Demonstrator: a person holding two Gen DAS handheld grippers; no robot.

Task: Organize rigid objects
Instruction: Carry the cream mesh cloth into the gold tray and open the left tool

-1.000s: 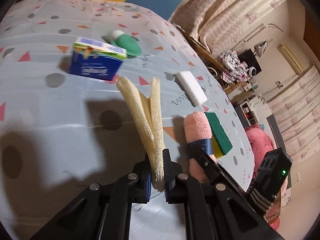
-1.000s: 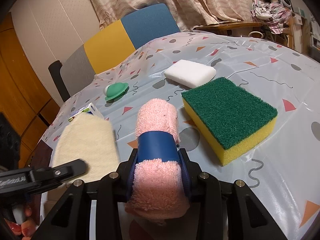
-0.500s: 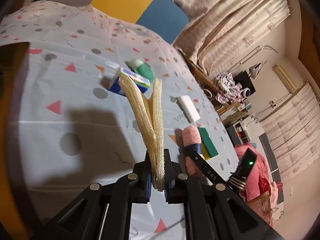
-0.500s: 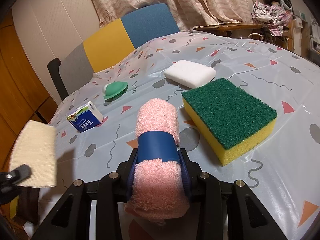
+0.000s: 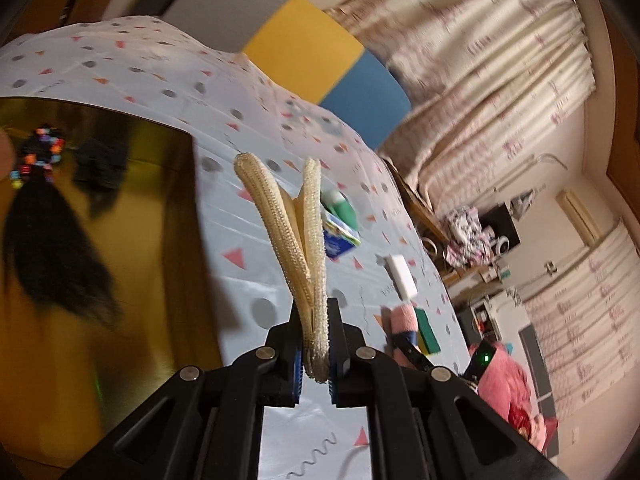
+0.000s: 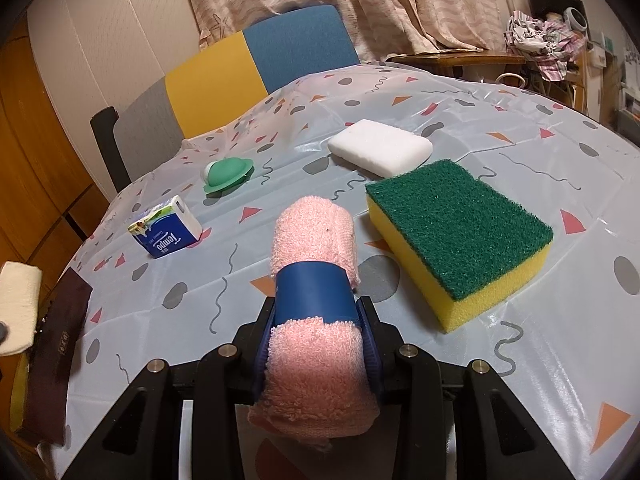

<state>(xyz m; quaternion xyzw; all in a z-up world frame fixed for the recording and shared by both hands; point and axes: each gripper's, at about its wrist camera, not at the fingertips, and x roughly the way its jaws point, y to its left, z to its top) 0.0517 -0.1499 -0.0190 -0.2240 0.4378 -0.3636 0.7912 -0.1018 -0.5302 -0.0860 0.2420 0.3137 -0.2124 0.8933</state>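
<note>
My left gripper (image 5: pixel 315 354) is shut on a cream knitted pad (image 5: pixel 296 236), folded and held in the air off the table's left end; the pad shows at the left edge of the right wrist view (image 6: pixel 16 304). My right gripper (image 6: pixel 318 344) is shut on a rolled pink towel (image 6: pixel 314 240) with a blue band, low over the table. On the patterned tablecloth (image 6: pixel 480 120) lie a green-topped yellow sponge (image 6: pixel 460 236), a white sponge (image 6: pixel 380 150), a blue tissue pack (image 6: pixel 166 232) and a green dish-like object (image 6: pixel 226 172).
A shiny gold-lined box (image 5: pixel 132 280) with a dark rim (image 6: pixel 56 352) stands at the table's left end; it reflects a person's dark hair. A grey, yellow and blue chair (image 6: pixel 240 76) stands behind the table. Curtains and room clutter are beyond.
My left gripper has carried the cream pad leftwards, away from the table's middle to beside the gold box. The right gripper and pink towel have not moved.
</note>
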